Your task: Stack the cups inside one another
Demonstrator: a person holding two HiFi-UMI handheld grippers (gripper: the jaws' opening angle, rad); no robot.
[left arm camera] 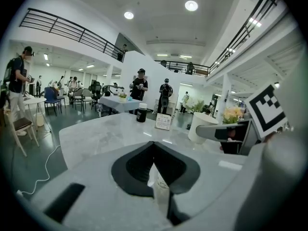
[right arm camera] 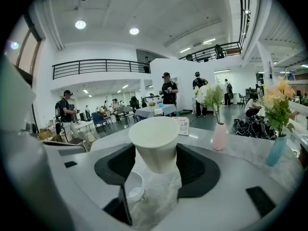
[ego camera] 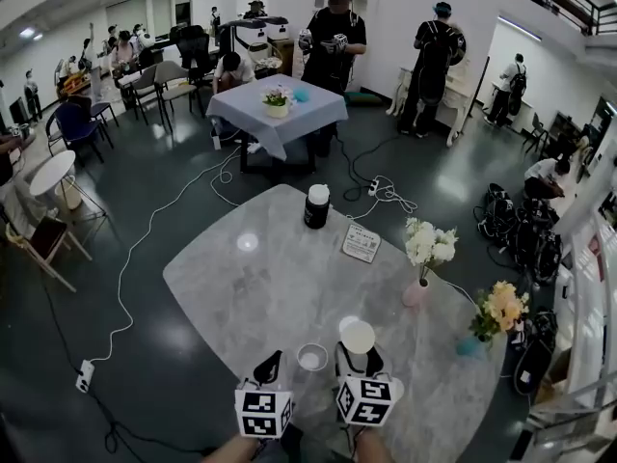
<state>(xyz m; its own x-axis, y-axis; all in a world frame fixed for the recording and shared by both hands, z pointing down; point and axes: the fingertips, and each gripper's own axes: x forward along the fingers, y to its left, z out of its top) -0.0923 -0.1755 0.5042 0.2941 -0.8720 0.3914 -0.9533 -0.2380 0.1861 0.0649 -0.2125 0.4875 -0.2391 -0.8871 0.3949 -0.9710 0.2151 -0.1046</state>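
Above the marbled table (ego camera: 241, 278), right claw (right arm camera: 155, 163) grips a tapered white cup (right arm camera: 154, 141) — left claw (left arm camera: 154, 147) clenched empty.

You work under bright, even indoor light from round ceiling lamps (left arm camera: 191, 5) and strip lights, so shadows are faint and soft. The pale tabletop (ego camera: 280, 268) throws back a small glare patch in the head view and streaks of sheen in both gripper views. All views bend hard at the edges; the gripper views have black corners. Near parts of your tongs look soft and unfocused. The white cup (right arm camera: 155, 138) in your right tongs (right arm camera: 155, 153) reads bright against them.
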